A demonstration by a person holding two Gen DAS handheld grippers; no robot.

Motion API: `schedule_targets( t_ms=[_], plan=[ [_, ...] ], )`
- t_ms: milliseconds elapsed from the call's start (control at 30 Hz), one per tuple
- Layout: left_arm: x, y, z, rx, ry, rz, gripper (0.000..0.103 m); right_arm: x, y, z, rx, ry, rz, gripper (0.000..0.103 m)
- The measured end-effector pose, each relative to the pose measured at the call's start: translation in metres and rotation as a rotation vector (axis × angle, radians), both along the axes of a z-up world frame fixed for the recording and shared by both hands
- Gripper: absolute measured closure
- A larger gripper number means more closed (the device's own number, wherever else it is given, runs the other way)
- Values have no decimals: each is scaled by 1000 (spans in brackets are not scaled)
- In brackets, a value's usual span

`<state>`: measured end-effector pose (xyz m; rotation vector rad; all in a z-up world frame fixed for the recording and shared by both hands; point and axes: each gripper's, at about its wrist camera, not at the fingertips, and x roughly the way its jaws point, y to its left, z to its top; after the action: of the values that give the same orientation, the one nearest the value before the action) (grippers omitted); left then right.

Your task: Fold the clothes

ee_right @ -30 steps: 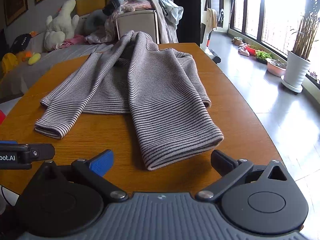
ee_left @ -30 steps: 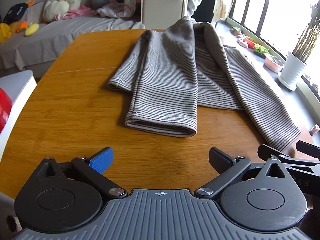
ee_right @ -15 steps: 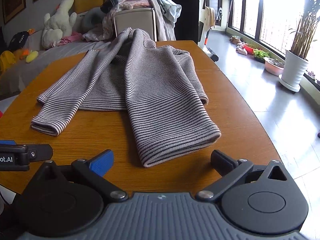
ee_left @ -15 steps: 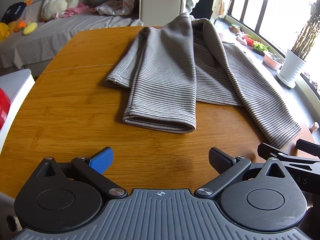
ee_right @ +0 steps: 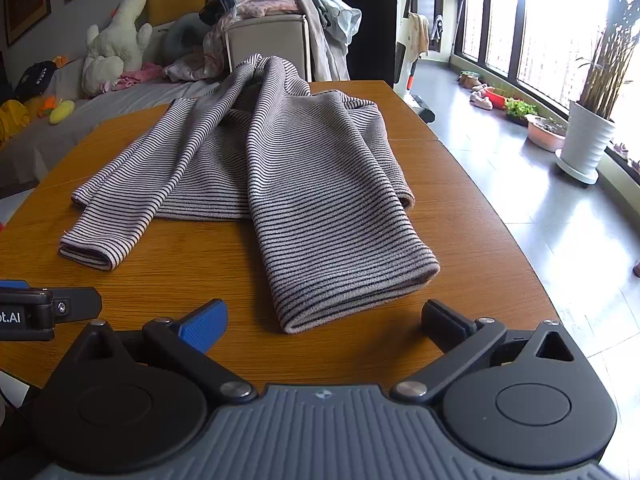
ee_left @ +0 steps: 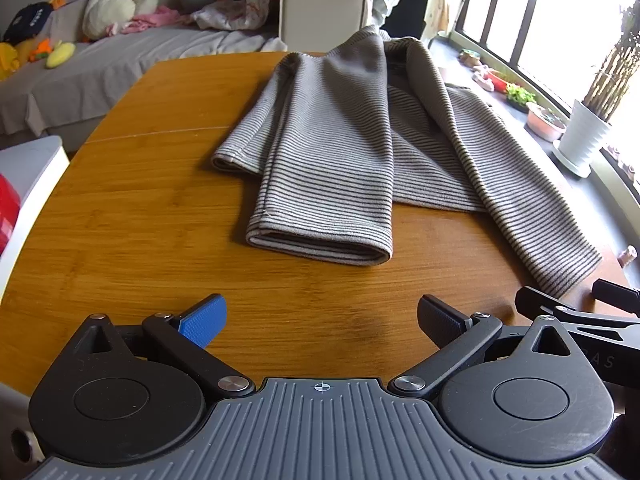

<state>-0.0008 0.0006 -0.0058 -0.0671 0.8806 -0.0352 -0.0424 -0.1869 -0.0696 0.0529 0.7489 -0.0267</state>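
Now, left tool [ee_left: 322, 318]: you hold it low over the near edge of the tabletop [ee_left: 140, 216], level and pointing along the wood, its blue pad and black pad spread wide with nothing between them.
Right tool [ee_right: 324, 320]: you hold it the same way beside the left one, low at the near edge, pads spread wide and empty; its black frame shows at the right edge of the left wrist view.
Striped sweater [ee_left: 332, 152]: it lies flat on the tabletop ahead of both tools, body toward the far edge, collar end bunched up at the back.
Sleeves: the one ahead of your left tool lies folded toward you, its cuff [ee_left: 320, 246] pointing at the tool and well apart from the pads; the other sleeve [ee_right: 344, 248] runs toward your right tool, its cuff near the pads but not touching.
Change from a second ago: the sweater sits slightly lower and nearer in both wrist views; its folds look the same, and both tools stay as wide as before.
Count: two tools, one sweater, two sleeves, one tabletop.
Behind: one white plush toy [ee_right: 116, 42] on a grey couch [ee_left: 80, 76], one heap of clothes [ee_right: 276, 0] on a pale box, one white plant pot [ee_right: 586, 142] by the window.
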Motion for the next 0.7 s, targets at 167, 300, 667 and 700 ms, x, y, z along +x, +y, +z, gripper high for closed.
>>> schedule_targets(
  t_ms=[167,300,667,700],
  plan=[
    [-1,1,1,-1,-1,0,0,-1,-2,2,-1,1,0,0],
    [-1,1,1,-1,-2,1,0,-2,-5,4,-1,1,1,0],
    [-1,0,2,-1,-3,-1,0,-3,-7,5,-2,2,-1,0],
    [-1,1,2,-1,-3,-1,0,-4,-7,5,-2,2,-1,0]
  ],
)
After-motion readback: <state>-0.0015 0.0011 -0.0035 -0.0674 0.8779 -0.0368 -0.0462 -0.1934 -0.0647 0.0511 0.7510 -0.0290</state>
